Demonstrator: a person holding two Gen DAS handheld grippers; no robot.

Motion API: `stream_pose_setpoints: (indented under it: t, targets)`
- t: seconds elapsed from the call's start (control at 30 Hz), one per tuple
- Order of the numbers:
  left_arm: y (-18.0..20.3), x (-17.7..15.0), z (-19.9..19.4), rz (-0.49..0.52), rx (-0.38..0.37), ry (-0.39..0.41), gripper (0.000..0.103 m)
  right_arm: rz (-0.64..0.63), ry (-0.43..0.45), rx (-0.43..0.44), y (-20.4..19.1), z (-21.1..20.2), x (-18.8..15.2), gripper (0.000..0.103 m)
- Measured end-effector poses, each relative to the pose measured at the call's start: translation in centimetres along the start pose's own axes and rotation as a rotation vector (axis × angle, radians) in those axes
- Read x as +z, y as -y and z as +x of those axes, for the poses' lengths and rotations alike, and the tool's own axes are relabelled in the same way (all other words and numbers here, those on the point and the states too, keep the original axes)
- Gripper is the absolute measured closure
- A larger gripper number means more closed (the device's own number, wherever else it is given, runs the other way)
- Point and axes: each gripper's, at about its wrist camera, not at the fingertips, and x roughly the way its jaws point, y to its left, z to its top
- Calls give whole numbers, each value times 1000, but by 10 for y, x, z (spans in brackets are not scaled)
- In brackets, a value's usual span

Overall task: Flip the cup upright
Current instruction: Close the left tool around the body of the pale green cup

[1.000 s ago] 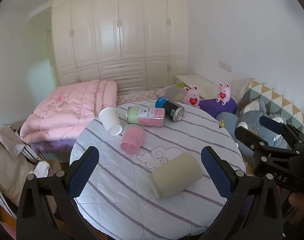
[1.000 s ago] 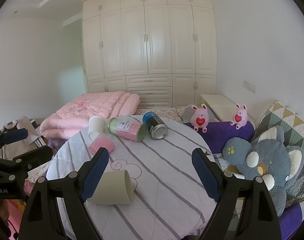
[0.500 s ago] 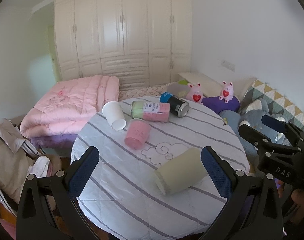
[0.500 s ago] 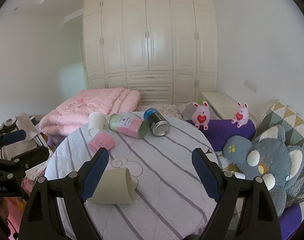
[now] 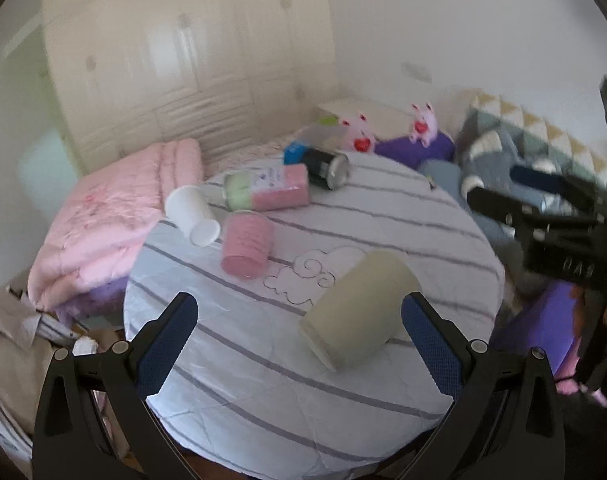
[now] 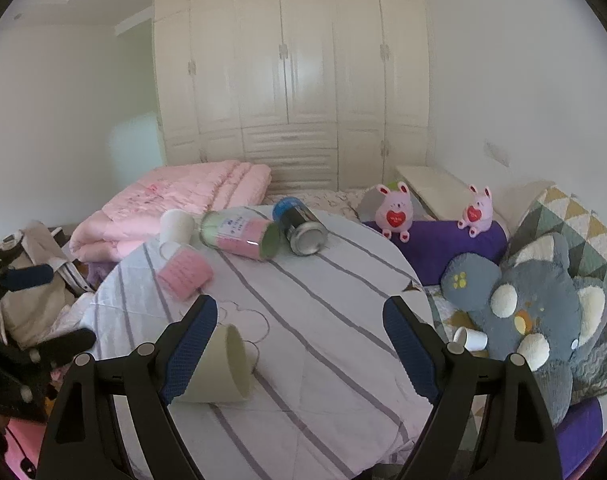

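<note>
The cream cup [image 5: 361, 308] lies on its side on the near part of the round table [image 5: 383, 216], beside the cloud outline stitched into the striped cloth; in the right wrist view its open mouth [image 6: 237, 362] faces toward the middle of the table, while the left wrist view shows its closed base turned toward the camera. The left gripper [image 5: 299, 342] hovers low over the near edge of the table with its jaws spread wide and nothing between the blue pads [image 5: 165, 344]; the cup sits in the gap's right half, close to the right-hand finger, though whether they touch cannot be told. The right gripper [image 6: 299, 340] is likewise spread wide and holds nothing, aimed across the table with the cup just behind its left-hand finger [image 6: 191, 344]. Each tool shows at the edge of the other's view, held level and apart. Farther back on the table lie a pink cup [image 5: 247, 246] on its side, a white paper cup [image 5: 191, 216] also tipped over, a pink-and-green canister [image 5: 269, 192] and a dark tin [image 5: 323, 162], all toppled. Beyond the table are a folded pink quilt [image 6: 175, 204], a cream wardrobe [image 6: 291, 80], two pink bunny toys [image 6: 395, 210] on a purple cushion [image 6: 443, 244], and a grey plush pillow [image 6: 535, 304].
</note>
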Motion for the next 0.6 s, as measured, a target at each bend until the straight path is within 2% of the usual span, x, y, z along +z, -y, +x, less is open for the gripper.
stream_pose_setpoints:
  t: [0.2,0.3,0.6]
  targets:
    - [26,-2,45,166,-60,-145,0,16,-47,-8,12,18,-6,17]
    - [37,-3,63,237,-59,-194,0,26,-74,-3,17,27,-9,17]
    - [59,-2,108,338,-111,-305,0,47,-145,15,33,56,-13,17]
